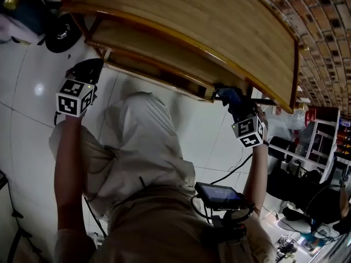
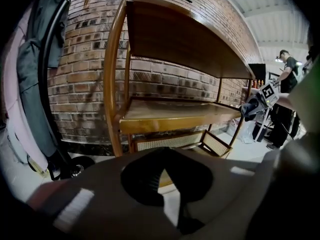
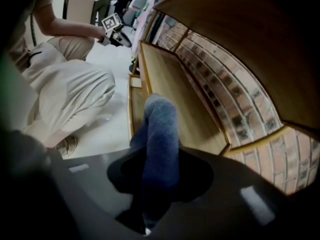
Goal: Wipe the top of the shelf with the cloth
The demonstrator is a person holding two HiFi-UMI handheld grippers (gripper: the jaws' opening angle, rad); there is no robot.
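Two tools are low beside the shelf (image 2: 115, 84), where a person crouches on the white floor (image 1: 33, 48). The left tool (image 2: 165, 156) is pinched closed on nothing, its jaws meeting at the tips. It hangs in front of the shelf's left end, clear of the wood. The right tool (image 3: 159, 194) is clenched on the cloth (image 3: 161, 134), a blue roll standing up out of the jaws. The cloth is at the right end of the lower board (image 3: 172, 79), just over its front edge. It is under the top board (image 1: 219, 26), not on it. I cannot tell whether it touches the lower board. The brick wall (image 2: 165, 84) runs behind the shelf.

By my reading, the wiping of the top has not begun, since the cloth sits a level too low. To do the step well:

- Draw the right tool out from beneath the top board, round its front edge and above it.
- Tilt the tool so the long side of the roll lies flat on the wood, keeping the jaws themselves off it.
- Press only lightly, since a hard push could drag the roll out of the grip.
- Run overlapping strokes along the board from one end to the other, reaching back to the edge by the wall.
- Keep the left tool out of the sweep.
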